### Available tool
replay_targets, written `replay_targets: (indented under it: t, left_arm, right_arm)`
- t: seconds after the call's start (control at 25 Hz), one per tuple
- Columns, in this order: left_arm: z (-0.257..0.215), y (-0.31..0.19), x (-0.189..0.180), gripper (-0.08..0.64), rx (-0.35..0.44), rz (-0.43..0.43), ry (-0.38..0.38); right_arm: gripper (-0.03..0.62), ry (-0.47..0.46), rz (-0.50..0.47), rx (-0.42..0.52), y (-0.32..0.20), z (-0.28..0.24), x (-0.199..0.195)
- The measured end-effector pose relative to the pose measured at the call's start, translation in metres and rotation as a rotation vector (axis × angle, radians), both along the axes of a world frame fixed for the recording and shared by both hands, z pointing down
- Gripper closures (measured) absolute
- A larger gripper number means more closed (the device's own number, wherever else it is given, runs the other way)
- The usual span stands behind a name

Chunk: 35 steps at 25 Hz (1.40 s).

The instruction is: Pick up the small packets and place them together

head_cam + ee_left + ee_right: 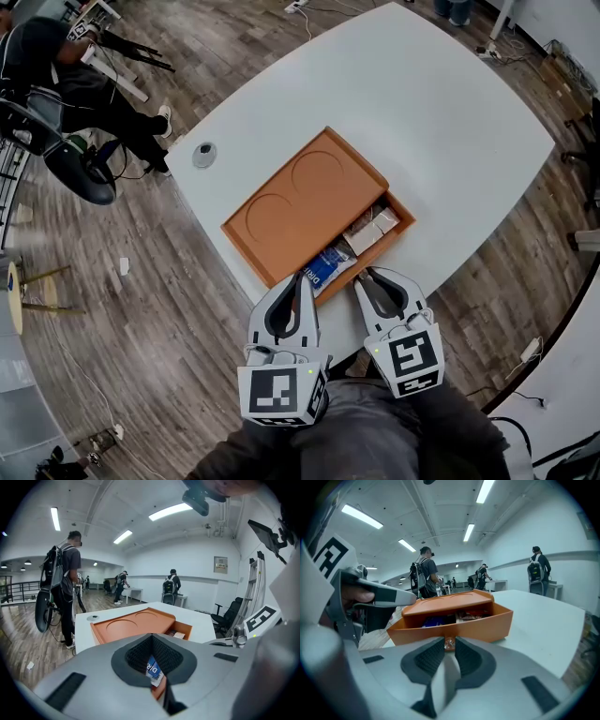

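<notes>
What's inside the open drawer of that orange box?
A blue and white packet at the near end, with pale and reddish packets beyond it. The box top covers the rest of the drawer, so anything deeper is hidden.

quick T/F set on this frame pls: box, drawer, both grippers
1. The orange box sits on the floor. False: it is on the white table.
2. Its drawer is open, with packets inside. True.
3. The right gripper is shut on the drawer's small knob. True.
4. The left gripper is empty, far from the box. False: it is at the drawer, pinching a blue and white packet.
5. The box top has two round recesses. True.
</notes>
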<state>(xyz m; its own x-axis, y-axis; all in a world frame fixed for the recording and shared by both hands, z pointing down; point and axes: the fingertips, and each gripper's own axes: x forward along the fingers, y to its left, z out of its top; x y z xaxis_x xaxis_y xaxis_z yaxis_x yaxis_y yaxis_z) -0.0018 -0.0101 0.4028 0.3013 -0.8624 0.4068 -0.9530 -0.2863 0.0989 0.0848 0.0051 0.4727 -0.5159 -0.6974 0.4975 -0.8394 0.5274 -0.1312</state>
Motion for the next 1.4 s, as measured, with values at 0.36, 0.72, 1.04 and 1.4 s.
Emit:
replay_targets:
  t: [0.36,0.72,1.04,1.4]
  left_arm:
    - [0.014,-0.007,-0.021,0.563,-0.031,-0.049,-0.008]
    - [0.025,-0.004,-0.018,0.563,-0.050,-0.019,-0.020]
    - [0.036,0.001,-0.016,0.563,-0.117,-0.013,0.017]
    - [0.035,0.000,-0.016,0.563,-0.133,-0.026,0.033]
  right_arm:
    - [0.517,0.010,-0.003,0.002,-0.002,-0.001,-0.001]
    - [0.517,0.014,0.001,0.006,-0.001,0.000,-0.001]
    - [0.517,0.014,0.004,0.008,-0.001,-0.002,-0.001]
    - [0.520,0.013,-0.014,0.014,0.001,-0.004,0.000]
